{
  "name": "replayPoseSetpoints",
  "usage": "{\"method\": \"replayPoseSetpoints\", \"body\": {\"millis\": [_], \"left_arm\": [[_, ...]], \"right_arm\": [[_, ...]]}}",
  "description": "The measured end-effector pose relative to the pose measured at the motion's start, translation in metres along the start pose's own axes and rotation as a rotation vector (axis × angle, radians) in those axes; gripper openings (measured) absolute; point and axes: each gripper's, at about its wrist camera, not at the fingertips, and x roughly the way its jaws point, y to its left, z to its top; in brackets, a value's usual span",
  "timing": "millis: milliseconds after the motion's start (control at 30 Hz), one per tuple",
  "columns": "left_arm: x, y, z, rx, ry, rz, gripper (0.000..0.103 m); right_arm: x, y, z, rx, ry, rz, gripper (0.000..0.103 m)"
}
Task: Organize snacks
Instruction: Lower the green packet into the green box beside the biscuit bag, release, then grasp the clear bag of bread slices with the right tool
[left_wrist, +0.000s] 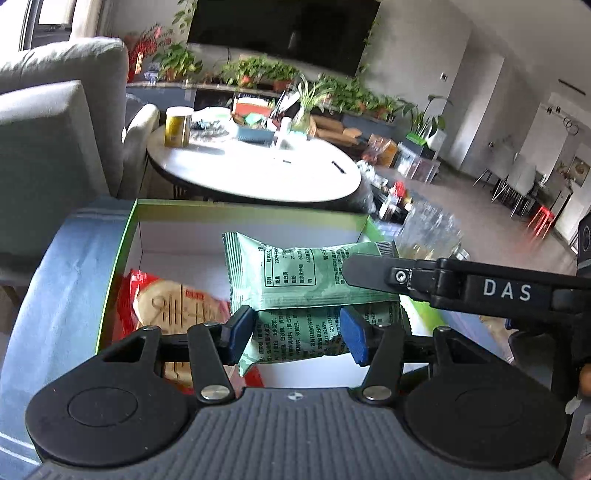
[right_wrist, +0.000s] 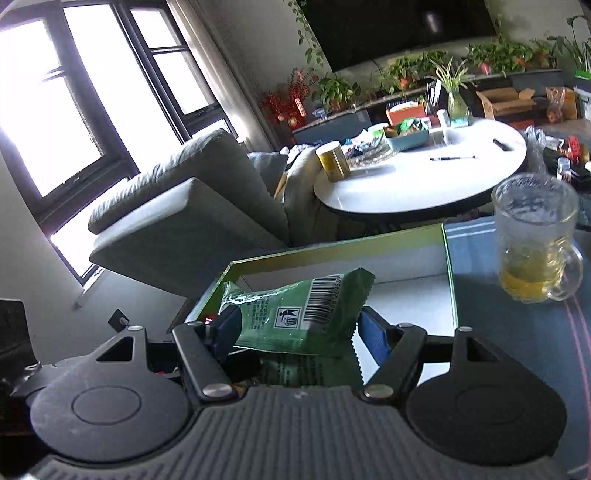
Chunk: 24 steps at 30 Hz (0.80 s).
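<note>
While your left fingers (left_wrist: 295, 334) hold a green snack packet (left_wrist: 295, 339) between their blue pads, the grip looks light (the jaws are not fully shut, and whether the pads truly press I cannot tell for sure). Your right fingers (right_wrist: 299, 332) hold a second green packet (right_wrist: 299, 314) the same way, its barcode end up and the pads against its sides; in the left view this one hangs just above the first, with the right gripper's black finger crossing in front of it. Both packets hover over the open green-rimmed box (left_wrist: 125, 243) on the blue-covered bench (left_wrist: 66, 280). Inside the box, a red packet showing a round biscuit (left_wrist: 173, 306) already lies at the left; the white floor beside it is bare. A glass mug (right_wrist: 535, 243) of yellowish drink stands near the box's right edge, so mind it. By my judgement you are partway: one snack in, two about to be laid down. Whether more snacks wait elsewhere the views do not show
</note>
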Motion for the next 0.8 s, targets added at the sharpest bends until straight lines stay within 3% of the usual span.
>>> {"method": "replayPoseSetpoints", "body": {"millis": [133, 400, 800], "left_arm": [[0.004, 0.004, -0.006, -0.015, 0.024, 0.007, 0.058], [-0.025, 0.005, -0.009, 0.001, -0.021, 0.032, 0.064], [-0.089, 0.02, -0.031, -0.026, -0.088, 0.072, 0.068]], "right_arm": [[0.007, -0.009, -0.007, 0.019, 0.032, -0.034, 0.078], [-0.028, -0.005, -0.008, 0.002, -0.025, -0.088, 0.078], [-0.067, 0.033, -0.032, -0.079, -0.039, -0.047, 0.078]]}}
